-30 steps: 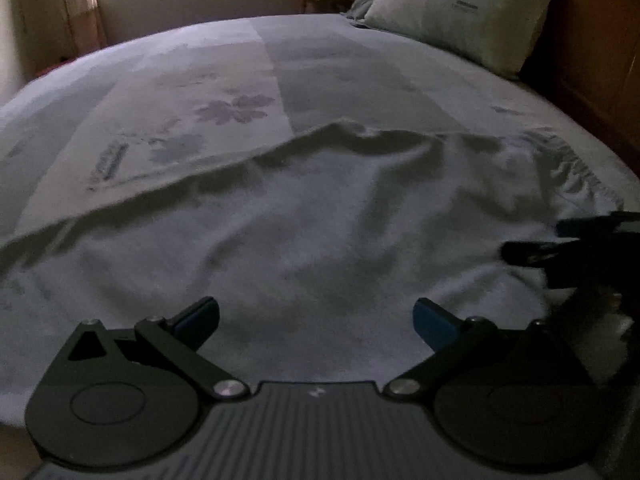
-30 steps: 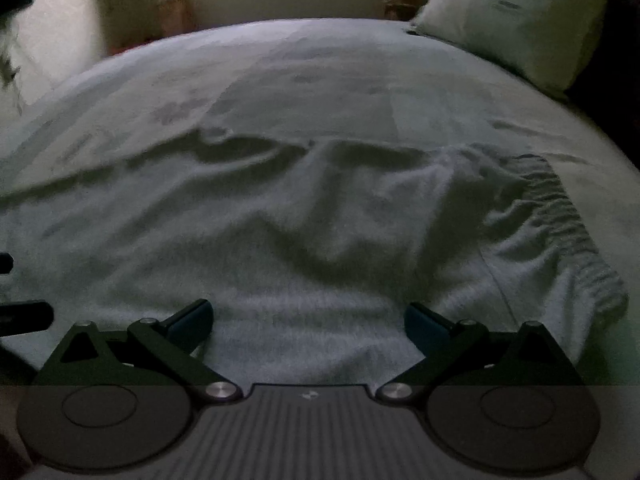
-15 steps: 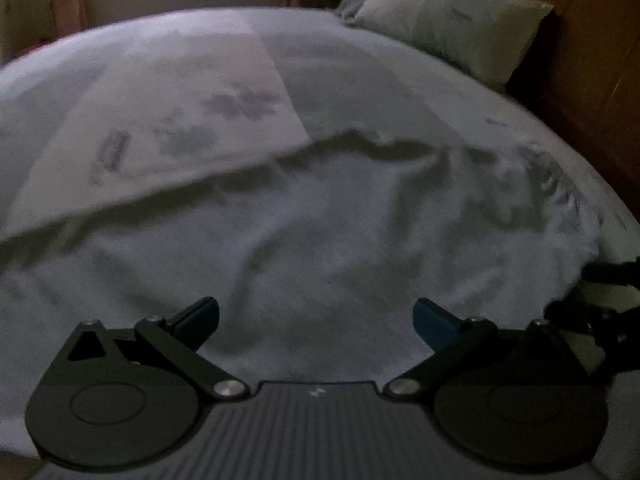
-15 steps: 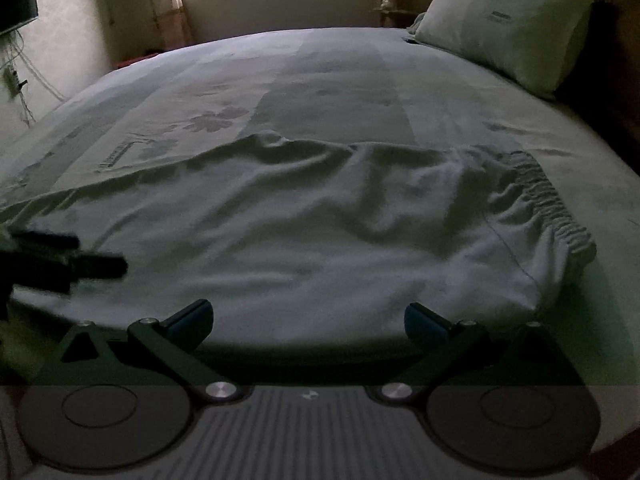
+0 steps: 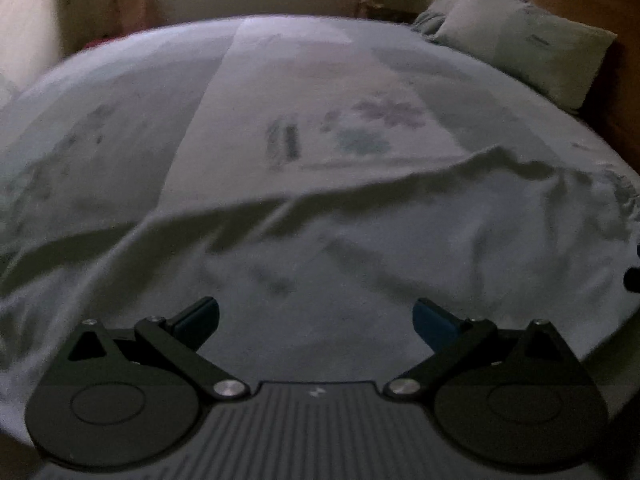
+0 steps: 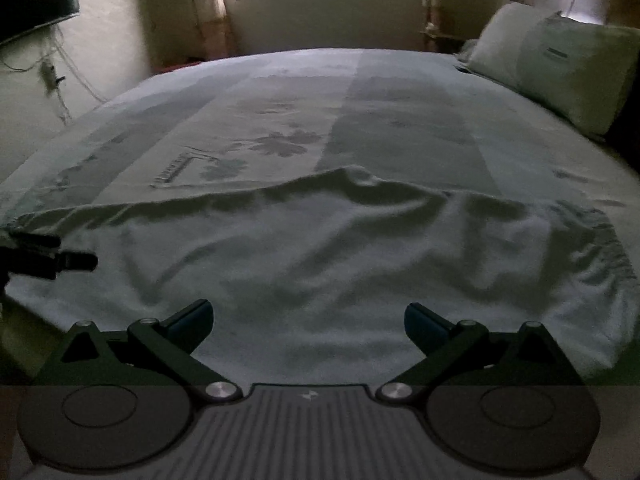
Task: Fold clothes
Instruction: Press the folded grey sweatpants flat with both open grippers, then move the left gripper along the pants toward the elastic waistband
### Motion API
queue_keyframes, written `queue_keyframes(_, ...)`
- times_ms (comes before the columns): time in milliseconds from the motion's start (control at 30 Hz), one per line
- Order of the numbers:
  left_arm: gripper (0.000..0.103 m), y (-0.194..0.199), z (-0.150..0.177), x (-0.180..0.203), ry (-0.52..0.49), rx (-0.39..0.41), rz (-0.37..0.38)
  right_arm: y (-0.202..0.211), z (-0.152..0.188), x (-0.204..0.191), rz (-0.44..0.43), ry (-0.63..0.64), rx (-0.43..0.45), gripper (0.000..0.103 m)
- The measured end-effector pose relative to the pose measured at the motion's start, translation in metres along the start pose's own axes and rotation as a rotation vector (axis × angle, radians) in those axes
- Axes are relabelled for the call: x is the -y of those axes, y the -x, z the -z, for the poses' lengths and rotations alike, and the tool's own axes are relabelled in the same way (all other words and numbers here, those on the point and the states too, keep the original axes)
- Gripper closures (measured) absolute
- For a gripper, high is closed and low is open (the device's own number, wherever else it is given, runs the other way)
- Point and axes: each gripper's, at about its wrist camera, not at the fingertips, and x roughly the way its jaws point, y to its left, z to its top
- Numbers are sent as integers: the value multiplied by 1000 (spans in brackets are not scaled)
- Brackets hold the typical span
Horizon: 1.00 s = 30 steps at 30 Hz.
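Pale garment [image 6: 340, 248] is spread, wrinkled, across near edge of bed [image 6: 400, 92], elastic waistband toward pillow [image 6: 560, 68]. Left claw [image 5: 316, 316] & right claw [image 6: 308, 316] are held wide over it, nothing gripped.

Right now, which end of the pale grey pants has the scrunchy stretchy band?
The pale grey fabric pants have it at their right end: the gathered waistband, nearest the light green pillow.

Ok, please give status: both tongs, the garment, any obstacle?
Left tongs open, empty. Right tongs open, empty. Grey garment spread flat on bed, wrinkled, unfolded. No obstacle on it.
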Motion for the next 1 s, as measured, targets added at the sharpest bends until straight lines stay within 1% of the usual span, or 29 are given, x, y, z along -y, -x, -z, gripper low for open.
queue_keyframes(33,1,-2,4,-4,11,-14,0,-5,2,-2,-6,-4,-9,0)
queue_keyframes(100,1,-1,9,-9,14,-12,13,-16,5,-5,-17,-12,-32,0)
queue_keyframes(200,1,0,17,-16,17,-8,32,-33,15,-8,-7,-6,-89,0)
queue_keyframes(233,1,0,19,-19,18,-7,38,-36,18,-9,0,7,-95,0)
queue_keyframes(333,1,1,26,-26,24,-6,56,-36,27,-14,22,68,-96,0)
queue_keyframes(400,1,7,24,-32,54,-15,58,-36,30,-16,32,86,-96,0)
queue_keyframes(467,1,19,21,-40,87,28,59,-35,32,-17,41,83,-86,0)
queue_keyframes(533,1,28,23,-50,101,76,39,-34,34,-19,54,82,-75,0)
queue_keyframes(600,1,26,29,-62,126,67,20,-36,35,-21,67,88,-69,0)
queue_keyframes(667,1,20,40,-73,162,36,25,-36,36,-22,75,91,-65,0)
queue_keyframes(700,1,20,47,-78,172,33,31,-36,36,-22,74,90,-65,0)
queue_keyframes(733,1,25,52,-79,156,63,48,-36,36,-22,74,89,-62,0)
queue_keyframes(867,1,38,43,-84,136,67,66,-36,40,-23,85,89,-41,0)
queue_keyframes(933,1,42,28,-93,134,115,67,-36,42,-25,99,92,-35,0)
queue_keyframes(1000,1,35,9,-105,164,135,93,-36,42,-26,105,91,-35,0)
